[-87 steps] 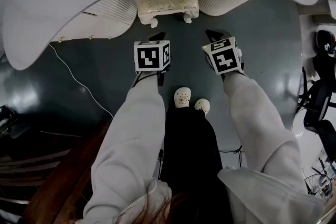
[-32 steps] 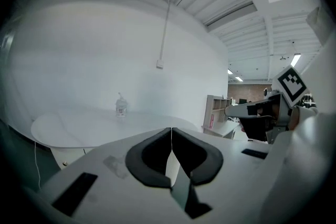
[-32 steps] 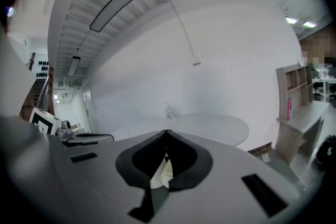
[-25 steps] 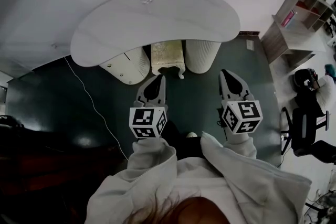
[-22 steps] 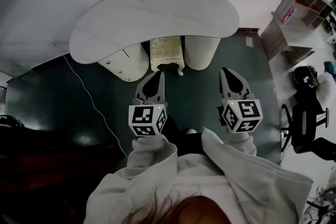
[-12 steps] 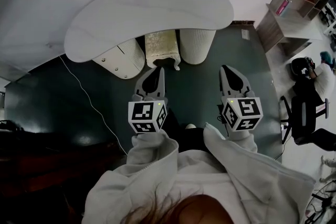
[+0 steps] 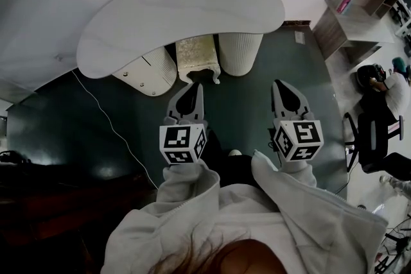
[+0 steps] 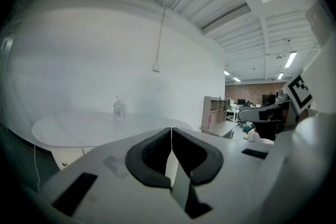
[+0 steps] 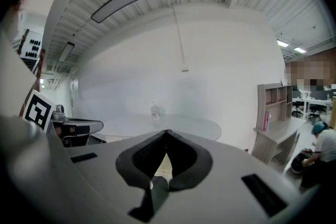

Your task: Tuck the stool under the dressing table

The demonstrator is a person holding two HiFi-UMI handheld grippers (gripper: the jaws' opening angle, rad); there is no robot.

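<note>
The stool (image 7: 199, 54) is sitting tucked under the worktop (image 7: 186, 9), between its ribbed pedestals (image 7: 239, 53) (front legs poking out a bit). The left tool (image 7: 194, 88) and right tool (image 7: 281, 84) are hovering near it, both pressed together, pinching nothing.

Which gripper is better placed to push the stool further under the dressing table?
Left, probably: the left gripper points straight at the stool, while the right gripper is off to its side.

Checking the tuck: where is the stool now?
Head view, centre: the stool sits between the two ribbed pedestals of the dressing table, partly under its top.
</note>
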